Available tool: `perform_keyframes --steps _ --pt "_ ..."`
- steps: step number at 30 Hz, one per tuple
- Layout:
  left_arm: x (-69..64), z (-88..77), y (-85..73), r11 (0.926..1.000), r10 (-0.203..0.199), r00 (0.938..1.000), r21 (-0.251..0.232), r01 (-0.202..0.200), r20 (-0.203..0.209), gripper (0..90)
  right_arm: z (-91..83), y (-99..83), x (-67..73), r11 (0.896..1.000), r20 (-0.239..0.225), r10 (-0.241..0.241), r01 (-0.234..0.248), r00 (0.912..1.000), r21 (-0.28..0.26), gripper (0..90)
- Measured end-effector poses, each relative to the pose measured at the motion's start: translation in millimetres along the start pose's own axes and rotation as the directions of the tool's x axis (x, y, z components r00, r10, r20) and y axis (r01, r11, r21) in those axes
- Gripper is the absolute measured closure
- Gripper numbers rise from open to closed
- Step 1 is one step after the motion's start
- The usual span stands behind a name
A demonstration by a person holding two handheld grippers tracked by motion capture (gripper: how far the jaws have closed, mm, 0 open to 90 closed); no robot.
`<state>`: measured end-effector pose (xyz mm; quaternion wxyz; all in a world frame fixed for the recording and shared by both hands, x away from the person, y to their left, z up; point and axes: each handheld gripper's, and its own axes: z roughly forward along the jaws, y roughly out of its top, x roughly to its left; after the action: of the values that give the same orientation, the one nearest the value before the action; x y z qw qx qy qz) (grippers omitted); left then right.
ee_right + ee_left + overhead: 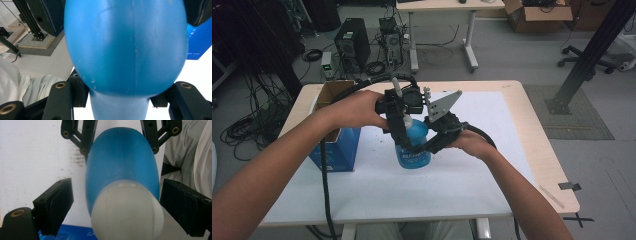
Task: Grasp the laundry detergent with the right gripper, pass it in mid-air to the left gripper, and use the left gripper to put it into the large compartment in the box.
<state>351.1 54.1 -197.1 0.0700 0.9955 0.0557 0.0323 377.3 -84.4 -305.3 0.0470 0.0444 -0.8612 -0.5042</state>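
A blue bottle [414,147] stands upright on the white worktop [472,170], just right of a blue cardboard box [334,145]. The right gripper [434,142] clenches its fingers on the bottle's lower body from the right side. The left gripper [404,132] comes down from above over the bottle's white cap [127,212]; its fingers [53,206] stand released on either side of the cap, not touching it. Both of the person's hands are close together above the bottle.

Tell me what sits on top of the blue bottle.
A white cap tops the blue bottle, with the left gripper open around it, pads not touching. The cap's top face is blurred, so any nozzle cannot be made out.
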Motion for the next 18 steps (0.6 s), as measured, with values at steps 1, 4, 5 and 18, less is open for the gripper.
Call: perform_keyframes --steps 1,4,5,18 --pt "0.1 0.5 0.1 1.0 0.0 1.0 -0.001 0.0 0.002 12.9 0.0 0.0 0.0 1.0 0.001 0.0 0.0 1.0 0.001 44.0" --pt "0.3 1.1 0.3 1.0 0.001 1.0 0.0 -0.001 0.004 14.1 0.2 -0.1 -0.1 1.0 0.0 -0.001 0.001 1.0 0.002 44.0" --pt "0.4 1.1 0.3 1.0 0.0 1.0 -0.002 0.0 0.005 14.7 0.2 -0.1 -0.1 1.0 0.0 -0.001 0.001 1.0 0.002 44.0" --pt "1.7 2.8 0.2 1.0 0.005 0.9997 0.002 -0.005 0.023 25.2 0.4 -0.1 -0.6 1.0 0.0 0.003 -0.003 1.0 0.001 44.0"
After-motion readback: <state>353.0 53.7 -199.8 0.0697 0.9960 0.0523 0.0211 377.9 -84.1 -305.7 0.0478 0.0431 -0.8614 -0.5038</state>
